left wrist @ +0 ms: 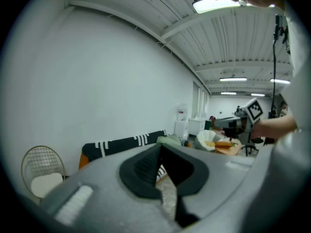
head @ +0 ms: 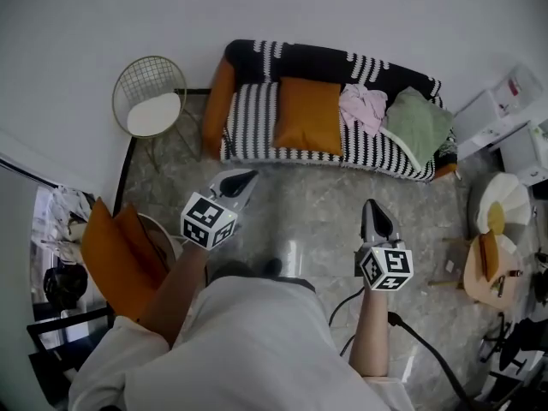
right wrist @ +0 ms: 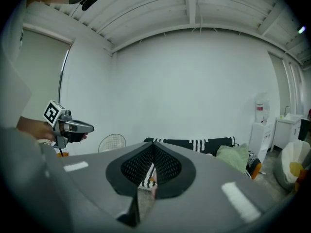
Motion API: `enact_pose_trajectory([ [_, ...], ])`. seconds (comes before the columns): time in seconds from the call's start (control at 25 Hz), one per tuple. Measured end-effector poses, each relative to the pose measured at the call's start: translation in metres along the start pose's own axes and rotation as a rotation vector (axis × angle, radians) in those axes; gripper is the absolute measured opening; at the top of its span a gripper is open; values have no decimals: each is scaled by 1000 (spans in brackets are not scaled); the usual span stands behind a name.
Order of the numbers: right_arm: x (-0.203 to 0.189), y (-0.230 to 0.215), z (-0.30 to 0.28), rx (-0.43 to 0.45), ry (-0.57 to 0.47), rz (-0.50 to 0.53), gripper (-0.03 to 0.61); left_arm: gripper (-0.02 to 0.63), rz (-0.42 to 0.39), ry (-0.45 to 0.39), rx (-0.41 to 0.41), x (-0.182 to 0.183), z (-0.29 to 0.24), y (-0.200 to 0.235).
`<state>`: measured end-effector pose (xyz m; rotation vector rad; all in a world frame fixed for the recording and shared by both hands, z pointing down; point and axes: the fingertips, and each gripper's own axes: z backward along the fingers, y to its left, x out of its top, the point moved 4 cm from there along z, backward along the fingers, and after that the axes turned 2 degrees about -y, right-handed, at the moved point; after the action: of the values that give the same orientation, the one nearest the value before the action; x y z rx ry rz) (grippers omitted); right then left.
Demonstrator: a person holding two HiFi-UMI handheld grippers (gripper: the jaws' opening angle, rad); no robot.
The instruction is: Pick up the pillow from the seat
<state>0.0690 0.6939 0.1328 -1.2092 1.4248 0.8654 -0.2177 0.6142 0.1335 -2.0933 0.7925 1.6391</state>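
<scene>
Head view looks steeply down, both tool views nearly level; all three share the sofa.

Plain white wall, grey marbled stone floor. Black-and-white striped sofa against the wall, round gold wire chair just beside it. Lit strip lamp on the white ribbed ceiling.

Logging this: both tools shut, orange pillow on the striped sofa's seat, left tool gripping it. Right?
No: the left tool is shut on nothing, short of the sofa, as the head view shows. The right tool is shut too; the orange pillow lies on the seat.
</scene>
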Motion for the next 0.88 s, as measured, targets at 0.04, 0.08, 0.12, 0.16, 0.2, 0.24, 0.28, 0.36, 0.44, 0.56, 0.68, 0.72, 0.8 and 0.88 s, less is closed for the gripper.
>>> enact_pose_trajectory([
  [0.04, 0, -4, -1, 2, 1, 2, 5, 0, 2, -2, -3, 1, -3, -2],
  [0.08, -1, -7, -2, 3, 2, 3, 5, -1, 3, -4, -9, 1, -6, -3],
  [0.12, -1, -10, -3, 3, 3, 3, 6, -2, 4, -6, -13, 2, -9, -5],
  [0.16, -1, -13, -5, 5, 3, 3, 6, -1, 4, -10, -15, 2, -11, -6],
  [0.2, -1, -15, -6, 8, 2, 2, 6, -2, 5, -16, -14, 4, -14, -7],
  [0.24, -1, -18, -8, 12, 3, 0, 6, 0, 5, -22, -10, 5, -17, -7],
  [0.28, -1, -20, -10, 16, 4, -1, 6, -2, 6, -27, -6, 7, -20, -6],
  [0.36, -1, -25, -12, 22, 6, -4, 6, -1, 11, -31, -2, 10, -26, -7],
  [0.44, -1, -30, -14, 23, 6, -6, 6, -2, 14, -28, -5, 11, -30, -7],
  [0.56, 2, -35, -19, 25, 0, -8, 5, -1, 13, -18, -5, 10, -37, -6],
  [0.68, 3, -41, -24, 26, -2, -9, 6, -2, 17, -10, 6, 10, -45, -3],
  [0.72, 3, -42, -26, 24, 0, -11, 6, -2, 20, -9, 6, 10, -48, -2],
  [0.8, 3, -45, -31, 21, 3, -14, 5, 0, 23, -6, 2, 11, -52, 2],
  [0.88, 3, -46, -37, 17, 6, -15, 6, -2, 23, -5, 1, 12, -56, 8],
])
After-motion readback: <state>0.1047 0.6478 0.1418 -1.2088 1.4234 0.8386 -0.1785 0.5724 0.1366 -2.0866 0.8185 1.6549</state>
